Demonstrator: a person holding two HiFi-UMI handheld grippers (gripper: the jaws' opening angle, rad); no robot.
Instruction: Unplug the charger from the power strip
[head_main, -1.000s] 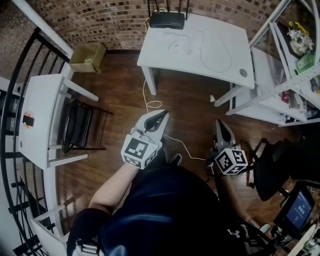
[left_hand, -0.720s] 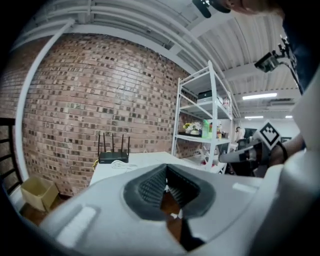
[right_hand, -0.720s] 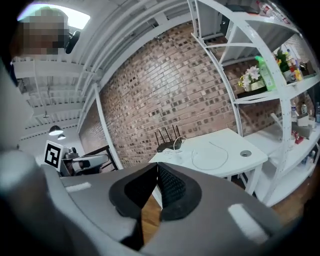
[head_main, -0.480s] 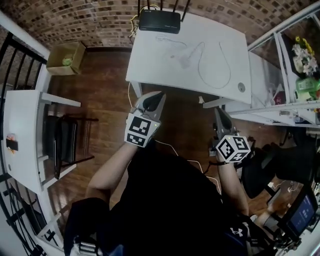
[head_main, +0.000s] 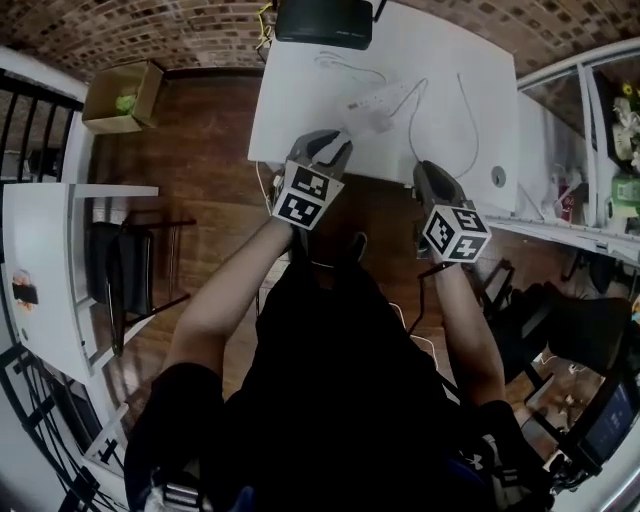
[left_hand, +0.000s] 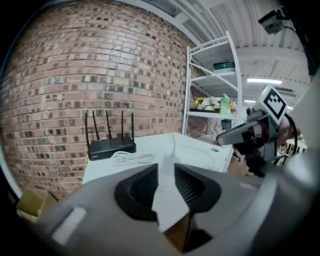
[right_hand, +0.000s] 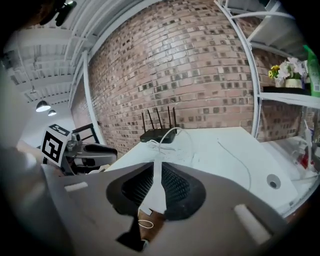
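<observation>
A white power strip (head_main: 372, 100) lies on the white table (head_main: 300, 120), with a small white charger block (head_main: 378, 122) at it and thin white cables (head_main: 465, 110) looping off. My left gripper (head_main: 335, 140) hangs over the table's near edge, just short of the strip. Its jaws have just been opening and stand apart with nothing between them (left_hand: 167, 162). My right gripper (head_main: 428, 168) is at the table's front edge, to the right. Its jaws have also just been opening; they show a narrow empty slit (right_hand: 157, 172).
A black router (head_main: 322, 20) with antennas stands at the table's far edge by the brick wall. A white shelving rack (head_main: 590, 130) is at the right. A cardboard box (head_main: 118, 95), a second white table (head_main: 50, 280) and a dark chair (head_main: 130, 275) are at the left.
Both grippers have moved forward from above the wooden floor to the white table's near edge, and the table has come closer in the head view.
</observation>
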